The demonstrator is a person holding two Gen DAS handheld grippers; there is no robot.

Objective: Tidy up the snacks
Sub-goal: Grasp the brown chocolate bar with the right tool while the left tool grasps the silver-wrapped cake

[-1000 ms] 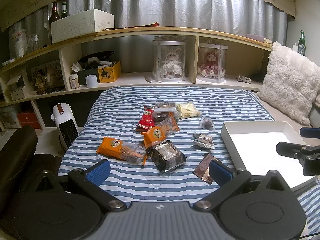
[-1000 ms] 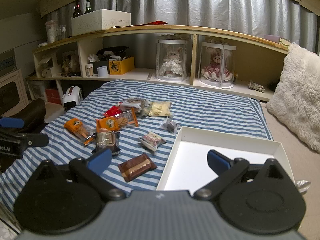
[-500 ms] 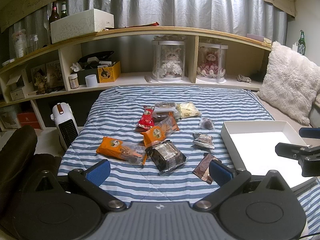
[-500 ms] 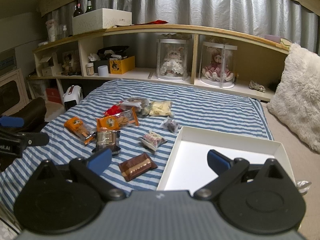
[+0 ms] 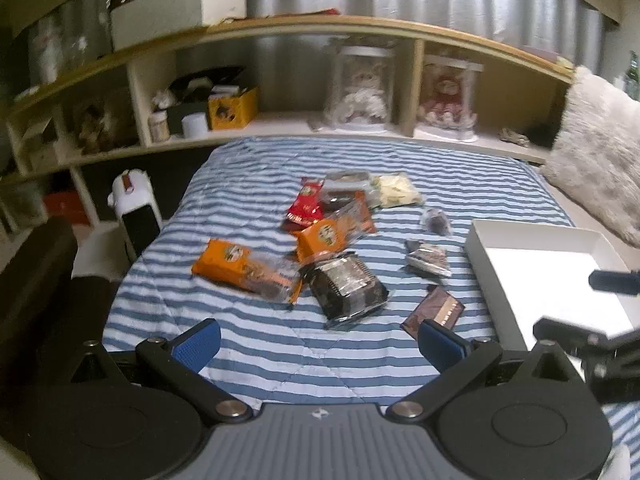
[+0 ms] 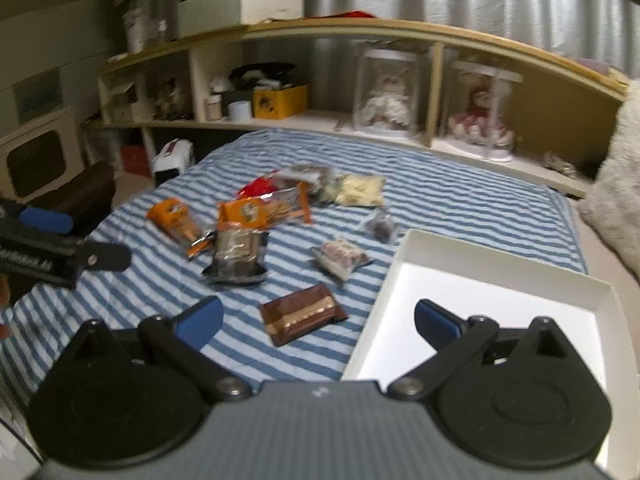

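Both views now blurred and closer to the blue-striped bedspread point(image 5: 248, 184) than before. Left gripper point(image 5: 320, 344) and right gripper point(image 6: 318, 326) jaws spread, empty. Brown flat chocolate packet point(image 6: 302, 314) beside white shallow cardboard box point(image 6: 500, 280); snacks unmoved.

The bed's blue-and-white striped quilt point(image 5: 256, 184) has a loose bunch of plastic-wrapped snack packets point(image 5: 332, 236) scattered mid-bed, plus a shallow white cardboard box point(image 6: 496, 276) sitting off to their right.
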